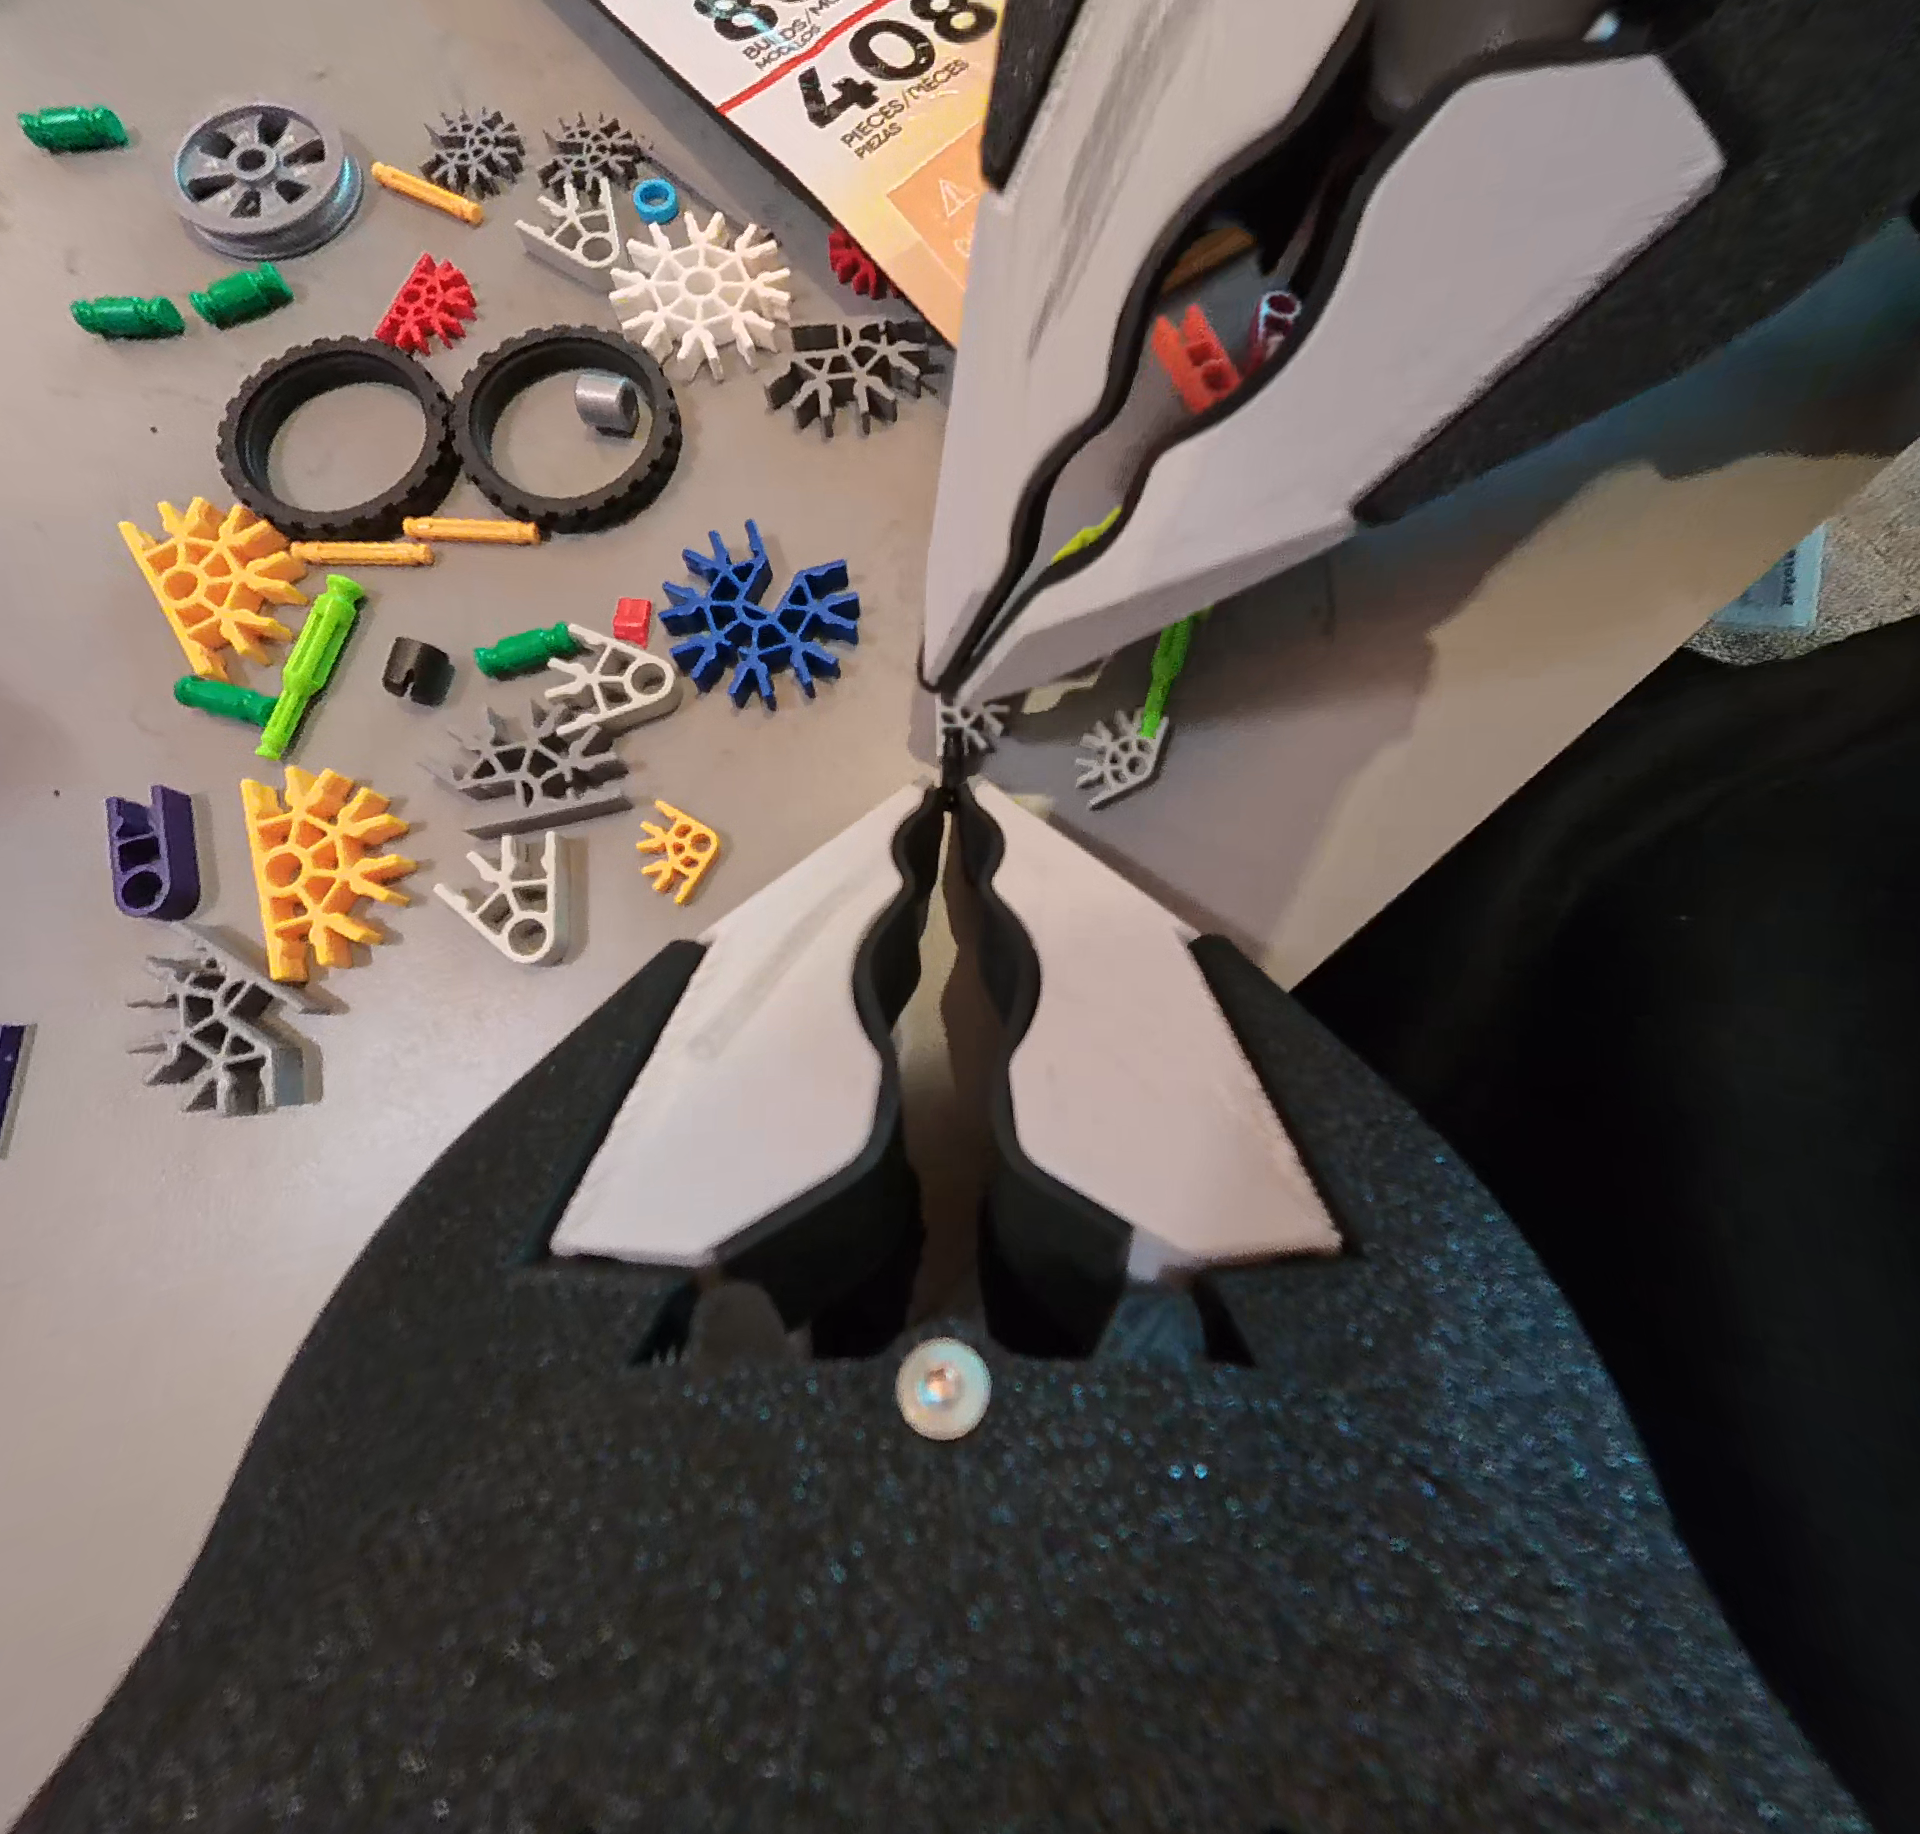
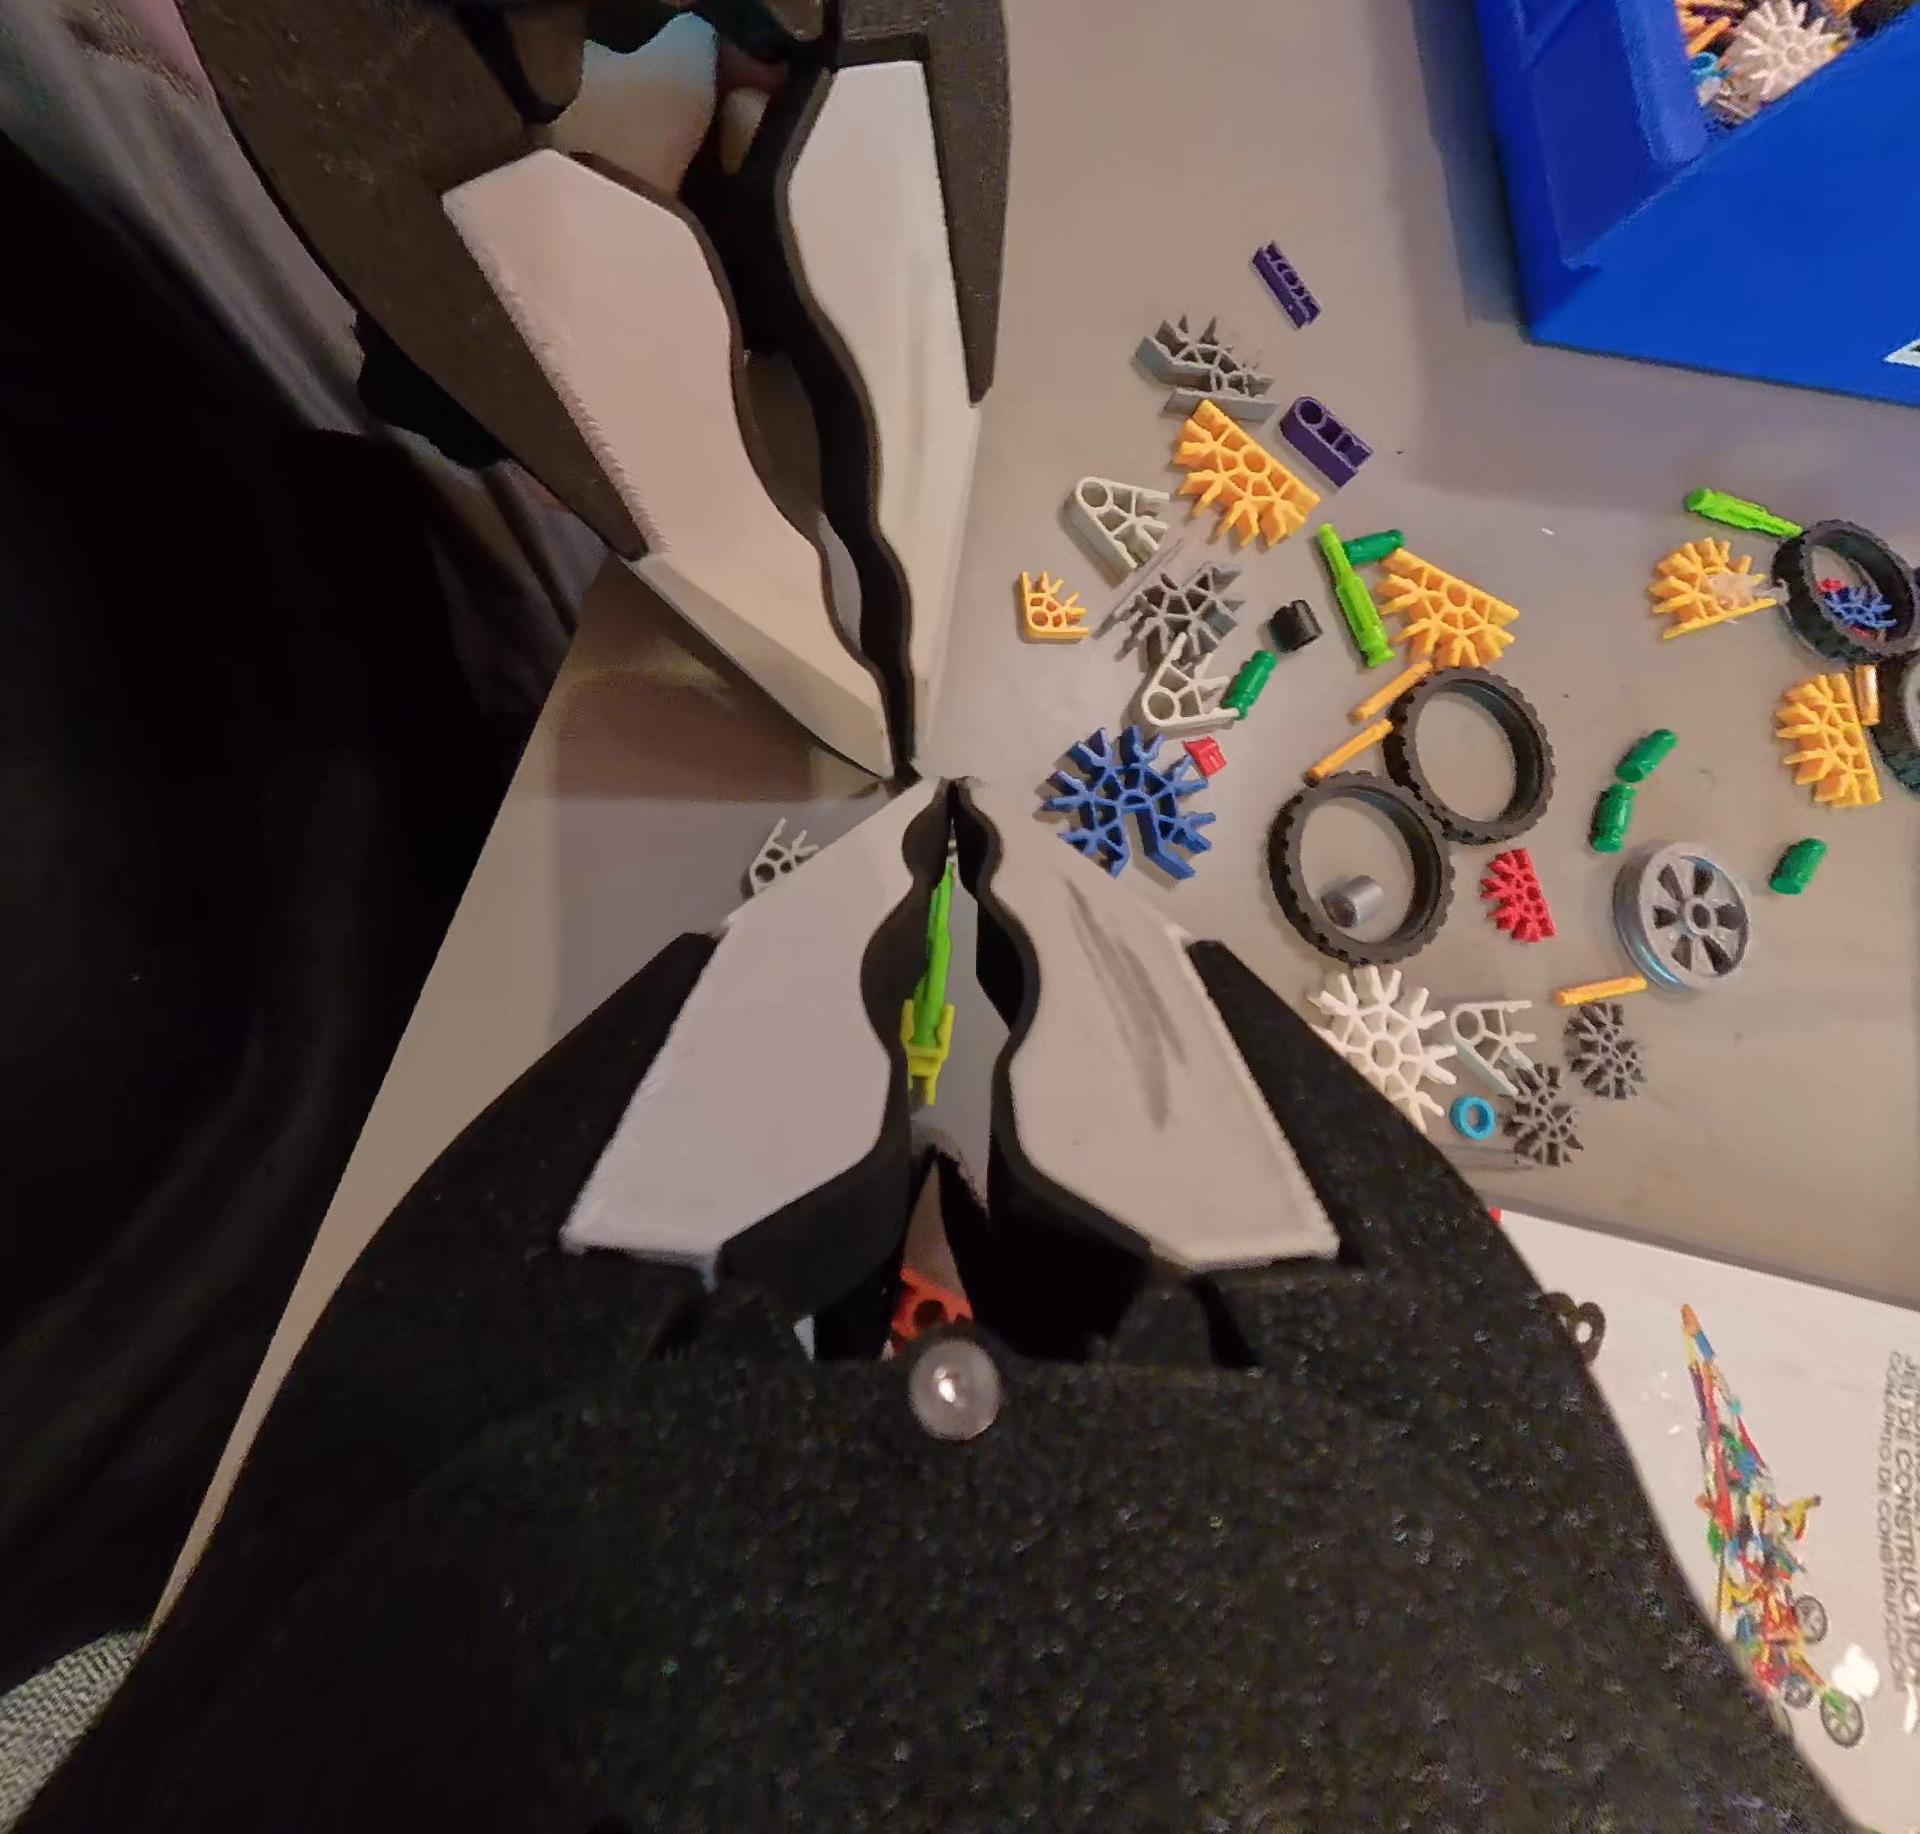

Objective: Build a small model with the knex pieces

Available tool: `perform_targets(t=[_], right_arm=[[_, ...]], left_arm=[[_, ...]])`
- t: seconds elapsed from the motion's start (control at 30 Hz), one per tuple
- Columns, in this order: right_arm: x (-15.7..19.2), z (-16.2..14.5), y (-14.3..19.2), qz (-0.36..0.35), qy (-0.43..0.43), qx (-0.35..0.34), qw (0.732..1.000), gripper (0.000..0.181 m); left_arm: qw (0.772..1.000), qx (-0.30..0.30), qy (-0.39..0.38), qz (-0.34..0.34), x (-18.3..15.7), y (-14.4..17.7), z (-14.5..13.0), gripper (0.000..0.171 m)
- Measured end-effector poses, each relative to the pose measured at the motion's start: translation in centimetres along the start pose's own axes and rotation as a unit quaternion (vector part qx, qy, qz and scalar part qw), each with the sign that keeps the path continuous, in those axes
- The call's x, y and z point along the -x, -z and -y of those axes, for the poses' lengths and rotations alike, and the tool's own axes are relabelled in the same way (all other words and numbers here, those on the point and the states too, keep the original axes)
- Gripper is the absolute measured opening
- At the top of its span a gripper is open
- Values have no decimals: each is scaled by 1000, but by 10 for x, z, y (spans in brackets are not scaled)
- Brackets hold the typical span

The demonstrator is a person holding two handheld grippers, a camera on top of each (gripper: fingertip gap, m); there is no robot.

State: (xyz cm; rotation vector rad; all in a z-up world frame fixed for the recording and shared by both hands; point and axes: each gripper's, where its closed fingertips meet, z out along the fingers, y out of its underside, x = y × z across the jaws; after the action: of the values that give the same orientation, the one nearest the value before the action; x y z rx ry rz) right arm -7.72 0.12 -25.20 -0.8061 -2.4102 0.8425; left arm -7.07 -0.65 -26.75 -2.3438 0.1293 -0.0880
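My left gripper (image 1: pixel 948 797) is shut, its tips pinching the lower end of a small grey fan-shaped connector (image 1: pixel 971 726) held just above the grey table. My right gripper (image 1: pixel 943 685) comes in from the upper right, also shut, with its tips against the connector's top; I cannot tell whether it grips it. In the right wrist view the right gripper (image 2: pixel 951 795) and left gripper (image 2: pixel 902 768) meet tip to tip and the connector is hidden. A second grey connector (image 1: pixel 1117 761) joined to a lime rod (image 1: pixel 1169 667) lies on the table just beyond; it also shows in the right wrist view (image 2: pixel 779 854).
Many loose pieces lie to the left: a blue connector (image 1: pixel 764 621), two black tyres (image 1: pixel 561 428), a white snowflake connector (image 1: pixel 698 290), yellow fans, green rods. A printed box (image 1: pixel 852 49) lies behind. A blue bin (image 2: pixel 1714 174) of parts stands farther off. The table edge (image 1: pixel 1455 849) is close. The grippers are tip to tip, or close to it.
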Motion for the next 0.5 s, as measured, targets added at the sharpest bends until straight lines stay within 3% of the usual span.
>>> perform_targets(t=[0.5], right_arm=[[4,-8,-10,0,15,42,999,0]], left_arm=[[1000,5,-8,4,1,0,0,0]])
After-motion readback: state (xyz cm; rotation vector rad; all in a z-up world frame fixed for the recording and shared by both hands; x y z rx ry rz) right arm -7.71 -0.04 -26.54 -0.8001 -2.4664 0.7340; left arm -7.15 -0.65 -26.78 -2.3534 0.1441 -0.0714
